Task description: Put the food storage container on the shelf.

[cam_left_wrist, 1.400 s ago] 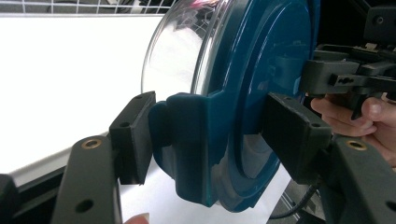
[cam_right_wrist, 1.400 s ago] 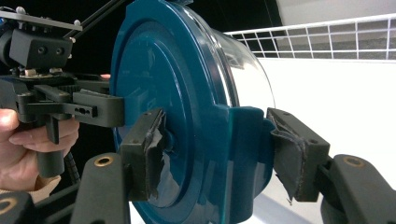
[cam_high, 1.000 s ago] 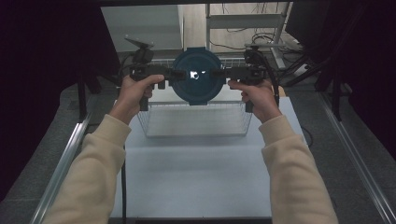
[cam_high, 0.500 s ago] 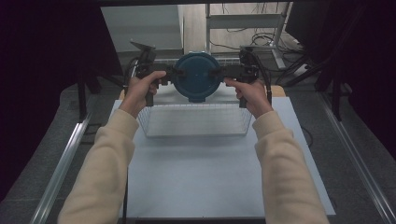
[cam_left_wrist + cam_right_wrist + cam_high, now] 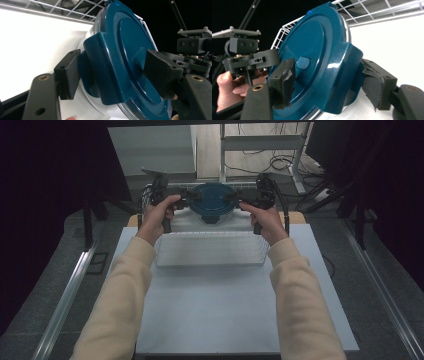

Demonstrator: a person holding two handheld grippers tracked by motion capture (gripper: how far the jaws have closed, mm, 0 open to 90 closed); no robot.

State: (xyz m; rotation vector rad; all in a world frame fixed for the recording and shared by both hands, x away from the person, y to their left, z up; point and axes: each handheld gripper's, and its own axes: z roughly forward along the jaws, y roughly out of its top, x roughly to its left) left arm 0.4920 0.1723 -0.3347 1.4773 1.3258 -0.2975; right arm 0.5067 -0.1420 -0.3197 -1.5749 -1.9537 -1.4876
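Both grippers, left gripper and right gripper, clasp the side tabs of the blue-lidded container, their jaws having just eased wider, beyond the wire basket on the worktop. Keep both hands level and lower together before letting go.

The left tongs straddle a clip tab of the blue lid, jaws just opening, beside the white wire basket.

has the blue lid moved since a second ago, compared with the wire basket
Yes. In the high view the blue lid has gone toward the far end of the wire basket, from over its far rim to beyond it, carried between both grippers.
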